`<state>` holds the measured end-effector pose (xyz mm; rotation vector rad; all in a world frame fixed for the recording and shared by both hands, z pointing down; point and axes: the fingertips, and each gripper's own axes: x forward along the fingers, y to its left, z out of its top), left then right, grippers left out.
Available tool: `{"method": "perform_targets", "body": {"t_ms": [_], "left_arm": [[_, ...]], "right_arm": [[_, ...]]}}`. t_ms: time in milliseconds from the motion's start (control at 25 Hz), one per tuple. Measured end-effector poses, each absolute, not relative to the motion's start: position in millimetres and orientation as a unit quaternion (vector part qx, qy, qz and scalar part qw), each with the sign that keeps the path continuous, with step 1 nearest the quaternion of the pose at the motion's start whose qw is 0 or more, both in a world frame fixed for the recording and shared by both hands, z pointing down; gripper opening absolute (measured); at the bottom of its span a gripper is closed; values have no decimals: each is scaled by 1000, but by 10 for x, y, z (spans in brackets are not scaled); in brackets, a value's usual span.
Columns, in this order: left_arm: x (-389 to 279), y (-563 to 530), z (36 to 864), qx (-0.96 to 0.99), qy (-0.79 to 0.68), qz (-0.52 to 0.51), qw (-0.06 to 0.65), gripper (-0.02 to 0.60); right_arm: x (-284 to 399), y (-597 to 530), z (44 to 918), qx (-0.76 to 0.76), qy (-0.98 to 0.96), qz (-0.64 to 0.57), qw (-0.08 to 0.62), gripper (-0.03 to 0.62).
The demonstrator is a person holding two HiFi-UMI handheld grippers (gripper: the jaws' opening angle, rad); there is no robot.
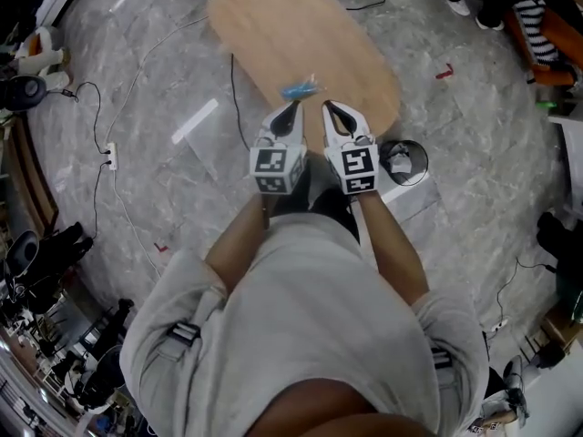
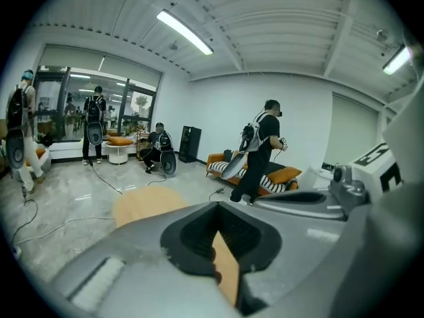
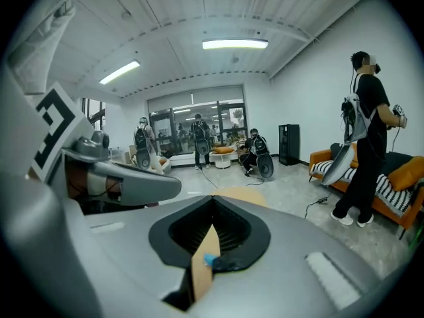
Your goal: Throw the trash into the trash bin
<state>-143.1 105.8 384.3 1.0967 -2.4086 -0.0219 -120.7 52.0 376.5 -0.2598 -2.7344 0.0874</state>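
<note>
Hovering over wooden table (image 1: 301, 25), marble floor (image 1: 474, 116), left tool (image 1: 293, 106) and right tool (image 1: 328, 107) closed, empty

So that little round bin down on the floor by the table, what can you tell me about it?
The bin is small and round with a dark rim, seen from above. It stands upright on the floor with no lid, close beside the edge of the wooden table, and seems to sit on a pale rectangular sheet. Something crumpled and whitish lies inside. The right tongs are nearby, to its left, not touching it.
</note>
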Motion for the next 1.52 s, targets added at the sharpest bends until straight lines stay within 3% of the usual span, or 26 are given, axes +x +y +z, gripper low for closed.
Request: {"method": "perform_targets", "body": {"t_ms": [600,1000,1520], "left_arm": [[-2158,1346,4761,433,-839,39,329,18],[-2238,1197,5768,500,-765,63,401,18],[-2168,1290,6809,524,-724,100,437,18]], "right_arm": [[-1938,701,4610,-57,-959,67,271,8],[-2082,688,5658,-61,-926,74,364,8],[-2272,625,6841,-36,-908,114,401,8]]}}
